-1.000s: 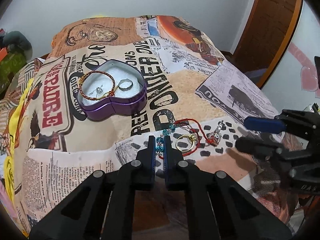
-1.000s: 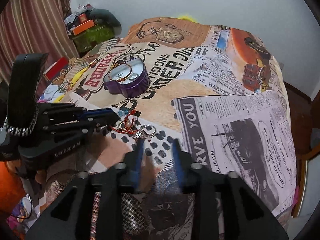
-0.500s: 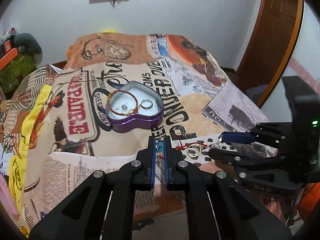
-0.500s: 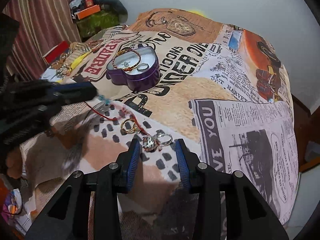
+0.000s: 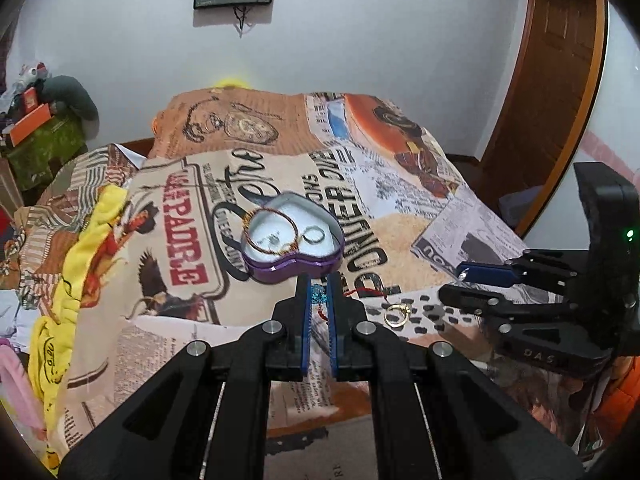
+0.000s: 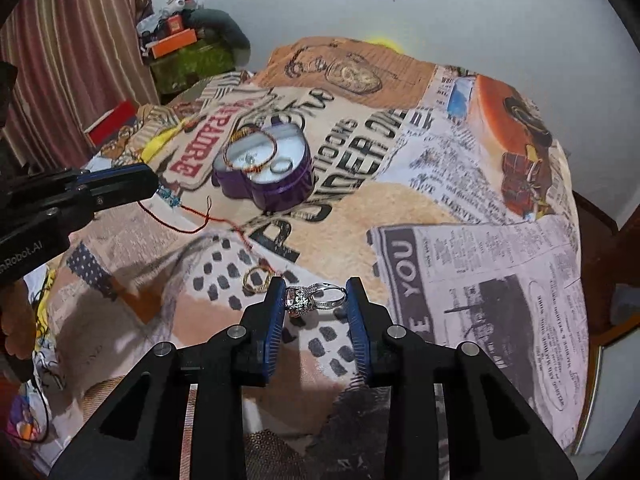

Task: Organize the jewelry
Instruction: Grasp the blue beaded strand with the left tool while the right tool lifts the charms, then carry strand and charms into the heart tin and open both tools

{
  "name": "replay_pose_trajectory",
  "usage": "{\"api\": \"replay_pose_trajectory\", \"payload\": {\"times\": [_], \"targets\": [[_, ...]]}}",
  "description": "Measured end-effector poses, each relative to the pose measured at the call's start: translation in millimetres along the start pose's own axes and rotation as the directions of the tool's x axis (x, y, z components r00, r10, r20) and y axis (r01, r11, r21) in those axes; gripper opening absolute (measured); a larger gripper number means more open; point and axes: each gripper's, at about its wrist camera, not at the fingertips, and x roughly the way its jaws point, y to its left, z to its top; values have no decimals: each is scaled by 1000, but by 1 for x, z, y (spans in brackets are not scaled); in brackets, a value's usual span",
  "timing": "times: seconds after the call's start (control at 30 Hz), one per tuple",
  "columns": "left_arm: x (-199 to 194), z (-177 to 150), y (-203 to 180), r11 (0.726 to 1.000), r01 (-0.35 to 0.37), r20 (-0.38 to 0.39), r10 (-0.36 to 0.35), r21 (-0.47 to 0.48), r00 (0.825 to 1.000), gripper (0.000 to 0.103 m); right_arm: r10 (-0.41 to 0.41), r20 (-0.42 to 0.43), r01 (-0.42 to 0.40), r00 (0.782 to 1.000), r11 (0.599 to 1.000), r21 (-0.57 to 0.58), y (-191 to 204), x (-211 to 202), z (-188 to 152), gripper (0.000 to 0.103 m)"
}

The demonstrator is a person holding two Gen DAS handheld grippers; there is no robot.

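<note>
A purple heart-shaped tin point(image 5: 294, 268) point(image 6: 280, 196) stands open on the printed bedspread point(image 5: 400, 216). It holds a gold-and-red bangle point(image 5: 272, 232), a silver ring point(image 5: 314, 235) and a small piece. My left gripper point(image 5: 319, 280) point(image 6: 150, 186) is shut on the turquoise beads point(image 5: 318, 294) of a red thread bracelet point(image 6: 192, 220), raised just in front of the tin. My right gripper point(image 6: 316, 292) point(image 5: 452, 284) is closing, with the jewelled silver rings point(image 6: 316, 300) between its jaws on the cloth. A gold ring point(image 6: 256, 278) point(image 5: 396, 314) lies just left of them.
The bed drops away at its right edge point(image 6: 576, 280), towards a wooden door point(image 5: 560, 80). Boxes and clutter point(image 6: 188, 52) sit beyond the bed's far left corner beside a striped curtain point(image 6: 60, 40). A white wall stands behind the bed.
My left gripper rose and drew back with the beaded end, pulling the red thread away from the rings. The right gripper came down around the silver rings and its jaws narrowed.
</note>
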Motion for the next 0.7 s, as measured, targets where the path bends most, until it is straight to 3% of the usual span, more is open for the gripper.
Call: {"api": "replay_pose_trajectory", "payload": {"times": [0.7], "targets": [[-27,50,29,997,-75,146,75,-6,986,6,4,163,-10,987,999,35,9,-30,59,28]]}}
